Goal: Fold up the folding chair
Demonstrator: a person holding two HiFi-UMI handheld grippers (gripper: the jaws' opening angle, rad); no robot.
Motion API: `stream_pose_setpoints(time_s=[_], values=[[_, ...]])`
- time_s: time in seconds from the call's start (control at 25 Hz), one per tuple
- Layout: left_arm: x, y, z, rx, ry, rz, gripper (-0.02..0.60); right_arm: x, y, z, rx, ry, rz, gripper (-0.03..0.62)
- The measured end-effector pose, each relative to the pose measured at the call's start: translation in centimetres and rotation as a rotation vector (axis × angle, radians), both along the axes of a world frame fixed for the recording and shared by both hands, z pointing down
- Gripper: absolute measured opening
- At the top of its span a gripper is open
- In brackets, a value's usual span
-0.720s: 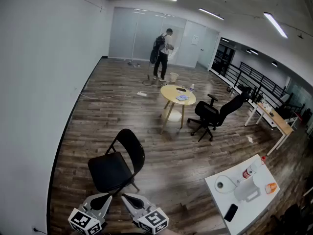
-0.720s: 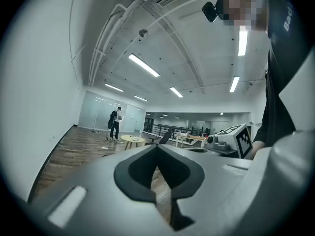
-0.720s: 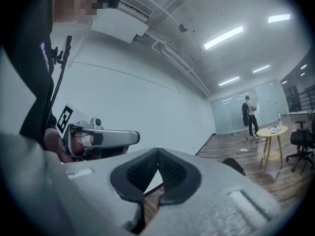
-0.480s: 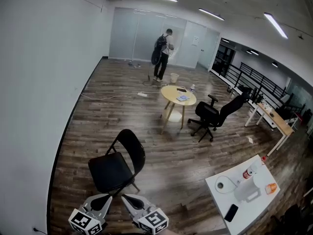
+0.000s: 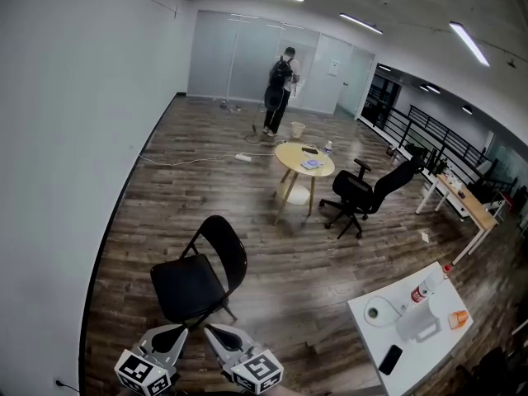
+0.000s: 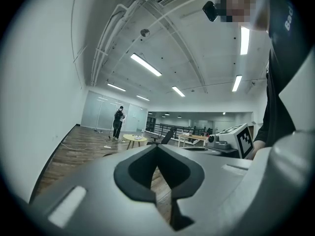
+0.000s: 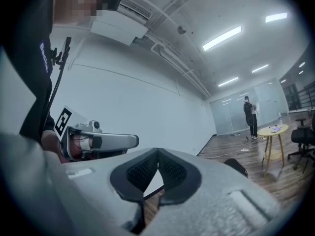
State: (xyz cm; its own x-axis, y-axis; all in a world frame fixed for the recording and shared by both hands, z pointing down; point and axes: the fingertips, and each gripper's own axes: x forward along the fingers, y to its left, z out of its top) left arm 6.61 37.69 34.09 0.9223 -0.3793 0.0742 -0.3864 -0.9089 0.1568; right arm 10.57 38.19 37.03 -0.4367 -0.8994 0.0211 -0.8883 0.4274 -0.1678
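Two closed grippers are hovering just short of the open folding chair.
The folding chair (image 5: 198, 280) is standing unfolded on the wooden floor (image 5: 280, 262), near the white wall (image 5: 74, 139) and just beyond both grippers. The left gripper (image 6: 157, 147) is pressing its jaws fully together and gripping nothing. The right gripper (image 7: 158, 152) is doing likewise, and neither is touching the chair.
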Motion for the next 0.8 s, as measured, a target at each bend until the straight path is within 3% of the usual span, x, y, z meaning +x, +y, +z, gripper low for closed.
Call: stream_pose_setpoints(time_s=[0.8], values=[[2.7, -0.6, 0.8, -0.032, -0.008, -0.044, -0.005, 3.6, -0.5, 0.8, -0.027, -0.002, 0.008, 0.006]])
